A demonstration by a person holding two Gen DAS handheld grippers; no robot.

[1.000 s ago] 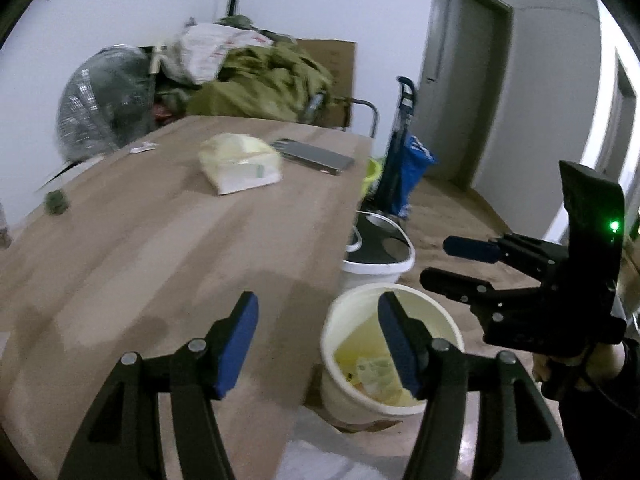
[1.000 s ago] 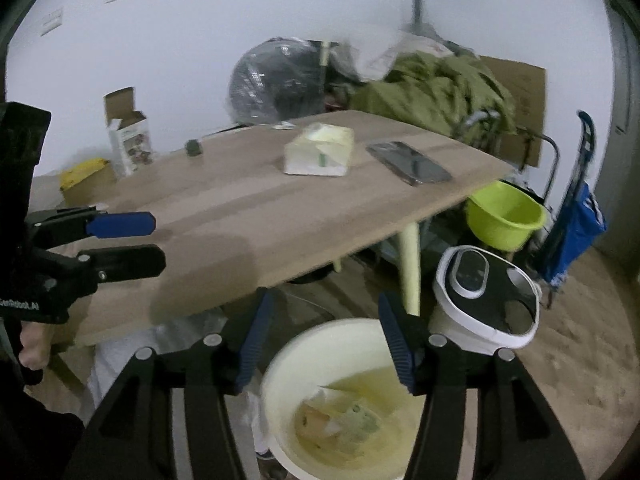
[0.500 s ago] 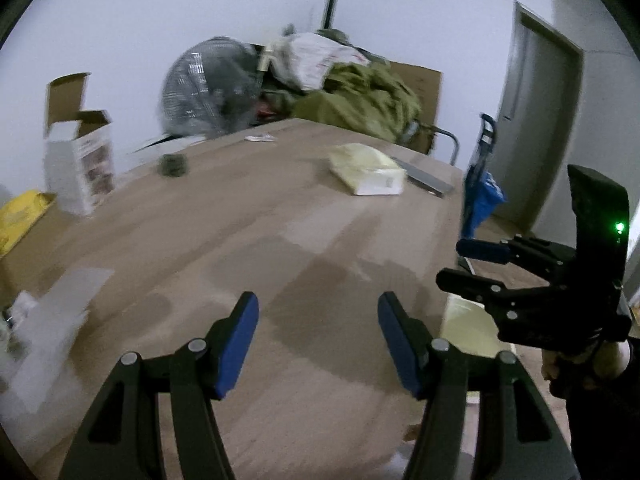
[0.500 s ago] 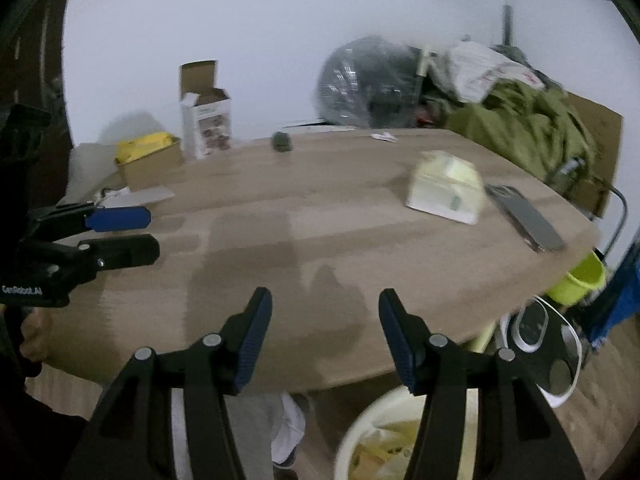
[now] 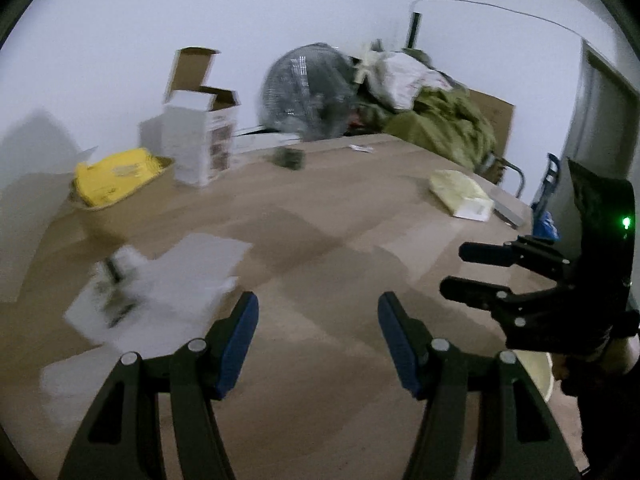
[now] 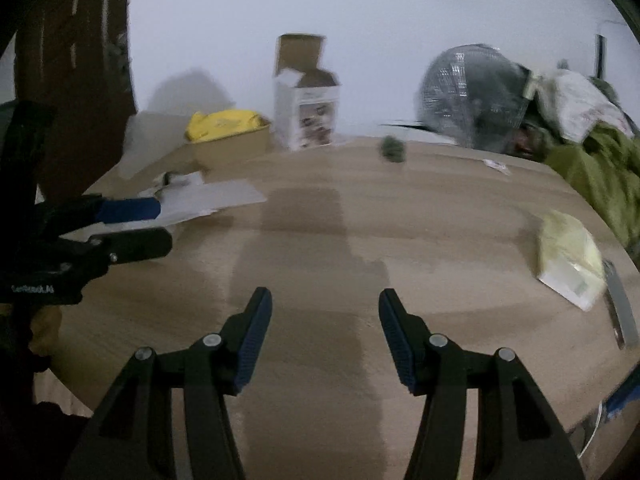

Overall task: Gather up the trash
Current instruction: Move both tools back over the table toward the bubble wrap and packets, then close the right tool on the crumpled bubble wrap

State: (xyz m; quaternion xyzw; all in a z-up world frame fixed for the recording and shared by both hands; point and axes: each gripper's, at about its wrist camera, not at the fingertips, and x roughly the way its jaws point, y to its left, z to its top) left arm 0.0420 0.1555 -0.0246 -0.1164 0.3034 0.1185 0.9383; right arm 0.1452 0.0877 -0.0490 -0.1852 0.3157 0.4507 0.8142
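My left gripper (image 5: 318,340) is open and empty above the wooden table (image 5: 320,216). My right gripper (image 6: 325,336) is open and empty over the table's near edge; it also shows in the left wrist view (image 5: 472,270). White paper sheets (image 5: 168,292) with a small crumpled wrapper (image 5: 116,280) lie at the table's left, just ahead-left of my left gripper. A dark crumpled scrap (image 6: 393,148) and a small white wrapper (image 6: 496,166) lie at the far side. A sliver of the cream trash bucket (image 5: 538,372) shows under my right gripper.
An open white carton (image 6: 306,116), a cardboard tray with a yellow bag (image 6: 228,136), a fan (image 6: 472,96), a green cloth heap (image 5: 444,128), a yellow tissue pack (image 6: 570,260) and a phone (image 6: 620,308) stand on or behind the table.
Both grippers have swung left, from above the trash bucket beside the table to over the tabletop. The bucket has almost left both views. Both stay open.
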